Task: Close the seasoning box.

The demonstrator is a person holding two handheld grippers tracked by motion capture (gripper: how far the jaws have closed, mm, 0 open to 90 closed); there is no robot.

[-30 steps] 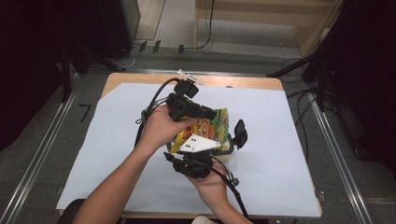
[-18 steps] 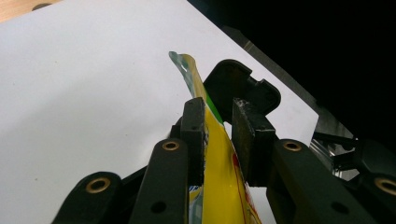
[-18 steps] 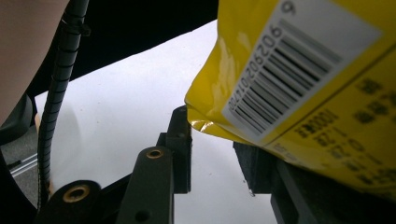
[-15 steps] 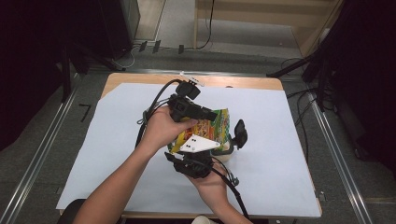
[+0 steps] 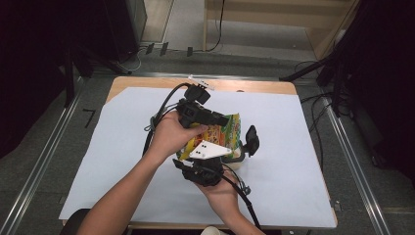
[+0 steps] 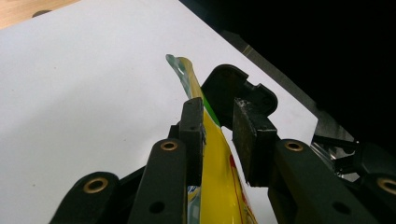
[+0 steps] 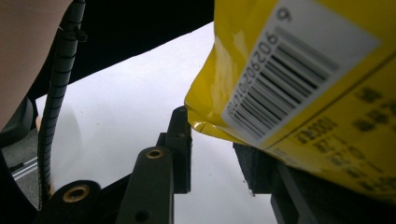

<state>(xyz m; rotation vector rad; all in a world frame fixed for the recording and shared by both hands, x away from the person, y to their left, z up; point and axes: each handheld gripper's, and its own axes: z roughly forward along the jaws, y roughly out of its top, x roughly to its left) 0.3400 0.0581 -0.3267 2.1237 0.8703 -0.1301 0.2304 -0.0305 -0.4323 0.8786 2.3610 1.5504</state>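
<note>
high view: both grippers at snack bag (image 5: 222, 134)

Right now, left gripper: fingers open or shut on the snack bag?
Open. In the left gripper view the yellow snack bag lies against one of the left gripper's fingers, with a gap to the other.

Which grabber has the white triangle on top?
The right gripper, the one nearer the person, carries the white three-cornered plate. The left gripper, farther from the person, is plain black on top.
</note>
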